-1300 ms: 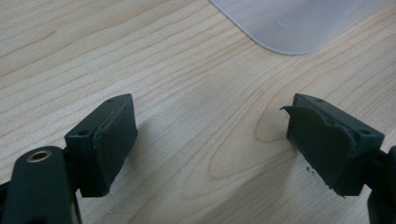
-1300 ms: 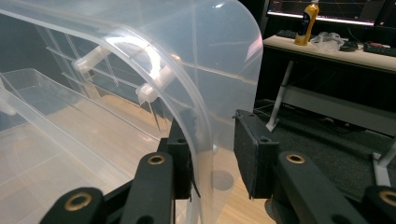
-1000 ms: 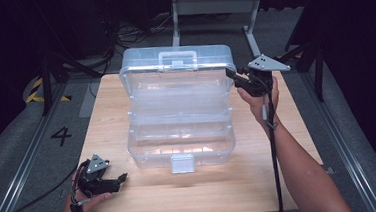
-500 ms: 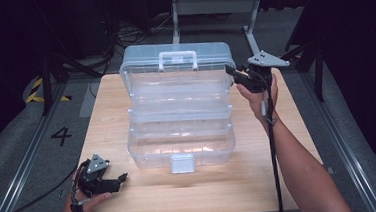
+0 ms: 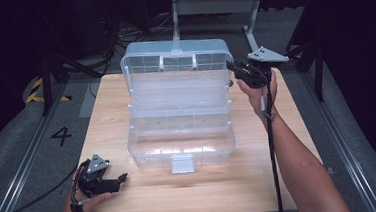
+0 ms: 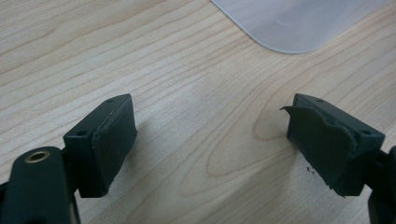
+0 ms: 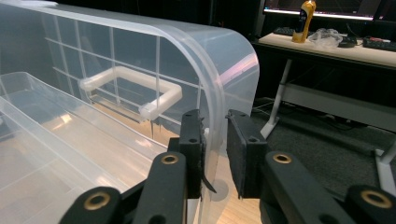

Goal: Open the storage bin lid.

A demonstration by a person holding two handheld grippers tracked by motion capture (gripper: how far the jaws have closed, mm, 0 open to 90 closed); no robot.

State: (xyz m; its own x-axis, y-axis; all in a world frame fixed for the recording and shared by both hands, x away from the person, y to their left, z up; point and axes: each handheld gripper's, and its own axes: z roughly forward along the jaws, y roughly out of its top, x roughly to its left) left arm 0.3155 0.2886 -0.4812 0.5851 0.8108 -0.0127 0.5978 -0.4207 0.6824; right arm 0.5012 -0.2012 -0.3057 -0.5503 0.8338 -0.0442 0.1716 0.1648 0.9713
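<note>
right gripper [image 7: 215,149]: just been closing, clamped on raised lid [image 7: 212,60] edge of clear box [image 5: 178,136]
left gripper [image 6: 210,140]: jaws apart over table [image 6: 187,93]

open box [image 5: 179,116] mid-table [image 5: 110,101], its lid [image 5: 175,62] raised at the back.

Lab: dark floor rails [image 5: 19,163], cables [image 5: 136,34], monitor desk [image 7: 336,49].

Wooden table [image 5: 261,181] carries 1 clear plastic box [image 5: 181,141]; left gripper [image 5: 122,178] rests near its front-left corner.
</note>
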